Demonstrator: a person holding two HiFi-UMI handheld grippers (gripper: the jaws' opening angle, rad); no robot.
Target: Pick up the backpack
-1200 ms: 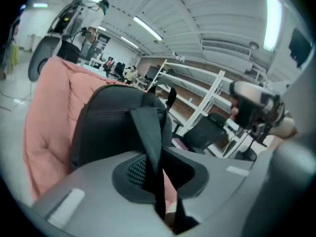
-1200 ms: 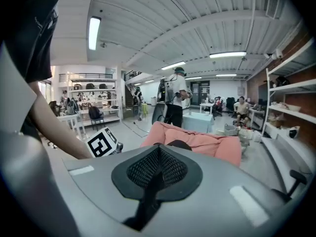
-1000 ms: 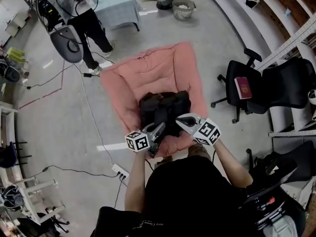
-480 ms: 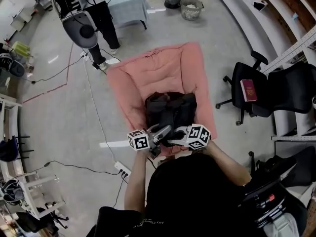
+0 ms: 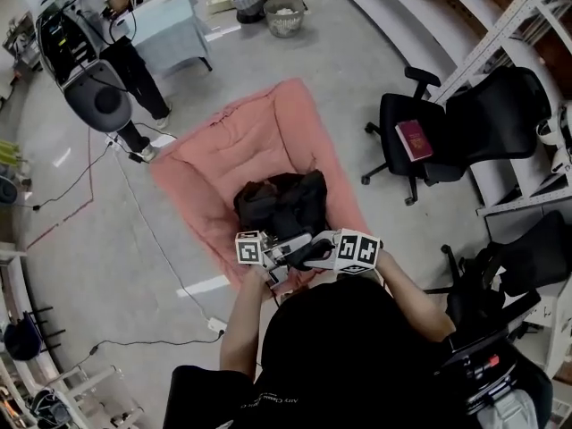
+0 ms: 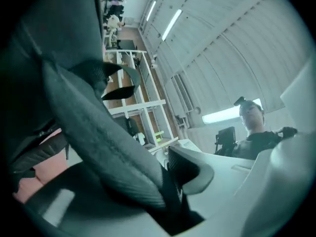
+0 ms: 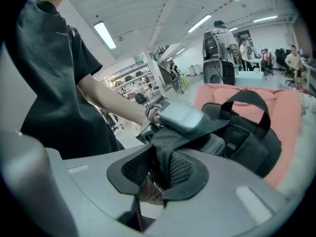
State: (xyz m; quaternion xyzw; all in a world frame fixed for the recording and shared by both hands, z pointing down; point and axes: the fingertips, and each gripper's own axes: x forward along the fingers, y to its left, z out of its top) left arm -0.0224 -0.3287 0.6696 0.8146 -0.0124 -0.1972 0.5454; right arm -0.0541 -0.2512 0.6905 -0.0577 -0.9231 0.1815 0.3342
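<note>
A black backpack (image 5: 277,202) lies on a pink cushion mat (image 5: 241,141) on the floor. Both grippers meet at its near edge. My left gripper (image 5: 284,256) points slightly upward, and its jaws are opening. A padded shoulder strap (image 6: 98,132) runs loosely through the wide gap of the left gripper (image 6: 123,191). My right gripper (image 5: 313,250) tilts down toward the bag (image 7: 247,137). Its jaws are opening, but the pads still pinch a folded mesh strap (image 7: 170,152) in the right gripper (image 7: 162,174).
A black office chair (image 5: 420,123) with a red book (image 5: 414,139) stands to the right, with more chairs and shelving beyond. A person beside a wheeled machine (image 5: 94,96) stands at the upper left. Cables (image 5: 161,248) and a power strip (image 5: 217,326) lie left of the mat. Baskets (image 5: 284,16) are far back.
The right gripper has moved left, so both marker cubes now sit close together at the backpack's near edge. The left gripper has lifted and turned. The head view has shifted.
</note>
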